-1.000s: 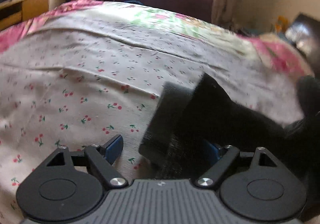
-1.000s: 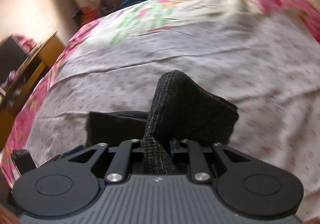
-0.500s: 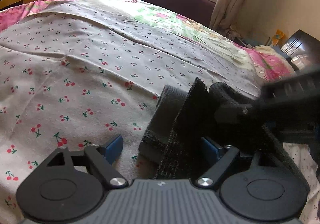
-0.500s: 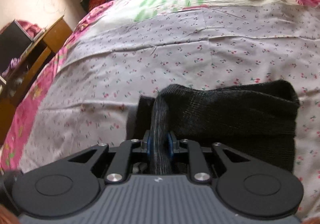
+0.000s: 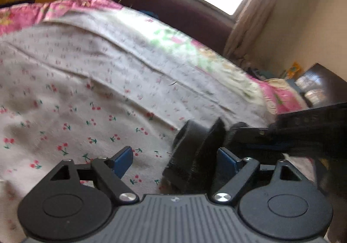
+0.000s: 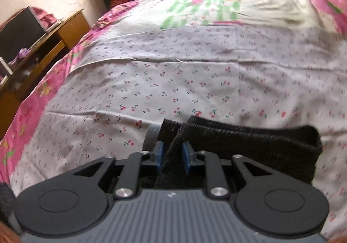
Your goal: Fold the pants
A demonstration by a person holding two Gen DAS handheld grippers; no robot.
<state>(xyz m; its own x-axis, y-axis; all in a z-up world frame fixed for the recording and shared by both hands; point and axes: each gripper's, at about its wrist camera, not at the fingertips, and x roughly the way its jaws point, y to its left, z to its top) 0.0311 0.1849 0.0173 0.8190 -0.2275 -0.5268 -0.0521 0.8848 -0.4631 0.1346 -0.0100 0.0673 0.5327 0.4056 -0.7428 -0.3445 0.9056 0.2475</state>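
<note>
The black knit pants [image 6: 249, 143] lie folded in a thick band on the cherry-print bed sheet [image 6: 173, 82]. My right gripper [image 6: 172, 157] has its blue pads parted a little, with a loose fold edge of the pants standing between them, not pinched. In the left wrist view the pants [image 5: 195, 156] bunch up on the sheet [image 5: 86, 91] just inside the right pad. My left gripper [image 5: 176, 159] is wide open and holds nothing. The right gripper [image 5: 292, 132] reaches in from the right, over the pants.
A dark maroon headboard [image 5: 184, 11] and a bright window stand beyond the bed. A wooden desk [image 6: 36, 48] stands off the bed's left side. Pink floral bedding [image 5: 282, 95] edges the sheet, with a dark cabinet [image 5: 321, 82] at far right.
My right gripper's pads have opened off the fold they pinched. The pants have dropped from a raised hump into a flat band. My left gripper stays open and has tilted upward.
</note>
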